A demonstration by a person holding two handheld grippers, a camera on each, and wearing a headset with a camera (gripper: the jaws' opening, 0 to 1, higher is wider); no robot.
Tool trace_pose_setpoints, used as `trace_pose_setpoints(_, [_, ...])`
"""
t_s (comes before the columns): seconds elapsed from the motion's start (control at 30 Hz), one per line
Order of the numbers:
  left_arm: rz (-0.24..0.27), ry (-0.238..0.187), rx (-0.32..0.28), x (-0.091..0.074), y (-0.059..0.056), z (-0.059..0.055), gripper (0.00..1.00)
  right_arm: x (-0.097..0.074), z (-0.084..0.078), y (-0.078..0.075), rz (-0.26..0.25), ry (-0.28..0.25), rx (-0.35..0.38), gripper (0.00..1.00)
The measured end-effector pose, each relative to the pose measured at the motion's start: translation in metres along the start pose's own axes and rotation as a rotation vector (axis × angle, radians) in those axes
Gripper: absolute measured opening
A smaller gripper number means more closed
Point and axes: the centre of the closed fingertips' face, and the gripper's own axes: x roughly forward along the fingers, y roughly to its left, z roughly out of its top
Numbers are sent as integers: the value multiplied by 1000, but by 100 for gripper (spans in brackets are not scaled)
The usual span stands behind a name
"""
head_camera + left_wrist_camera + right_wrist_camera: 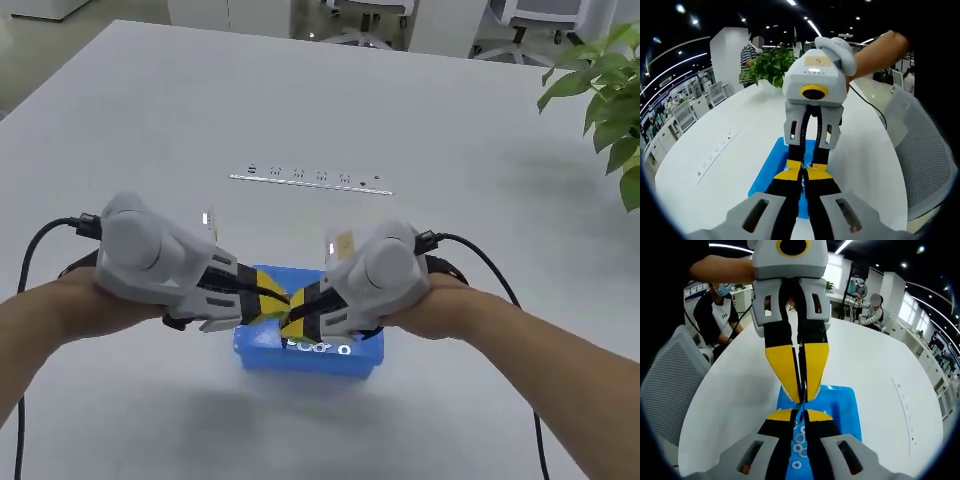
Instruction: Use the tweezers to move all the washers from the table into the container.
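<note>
Both grippers meet tip to tip over the blue container (262, 352), which sits mid-table (400, 110) toward the near edge. The left gripper (268, 296) has its jaws drawn together, as does the right gripper (298, 318). Can't tell whether either pinches anything. Several washers (799, 447) lie inside the container.

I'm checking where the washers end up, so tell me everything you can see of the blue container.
The container is a shallow blue rectangular box, plastic by its look, lying flat on the white table. Several small silver washers lie inside. The left gripper and right gripper meet tip to tip above it; contact cannot be told.
</note>
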Motion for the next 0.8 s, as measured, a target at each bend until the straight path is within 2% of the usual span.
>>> trace_pose_setpoints(0.37, [1,-8,19,-3,-2,8,6,-7,3,0,-16,-13,0,10])
trace_pose_setpoints(0.8, [-4,-23,27,-7,-5,23,5,-20,10,0,-38,-40,8,10])
